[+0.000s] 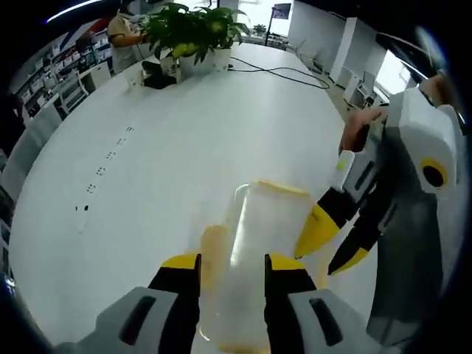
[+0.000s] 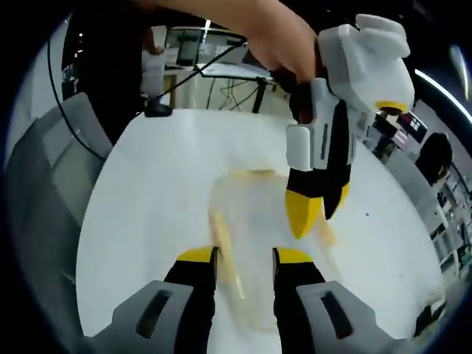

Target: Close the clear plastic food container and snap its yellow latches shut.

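The clear plastic food container [image 1: 247, 221] stands on the white table [image 1: 162, 147] with its lid on top; yellow latches show at its far edge [image 1: 284, 188] and left side [image 1: 214, 251]. My left gripper [image 1: 232, 263] hovers over the near part of the container, jaws apart. My right gripper [image 1: 333, 245] reaches in from the right, yellow tips slightly parted by the container's right side. In the right gripper view the container [image 2: 254, 214] lies beyond my right gripper [image 2: 245, 256], open, a yellow latch [image 2: 225, 262] by its left jaw. The left gripper [image 2: 313, 210] points down onto the lid.
Potted plants [image 1: 192, 33] and a black cable [image 1: 280, 70] sit at the table's far end, with a person [image 1: 122, 33] behind. Chairs [image 1: 29, 147] line the left edge. A grey chair [image 2: 66, 169] and a hanging cable [image 2: 169, 88] stand beyond the table edge.
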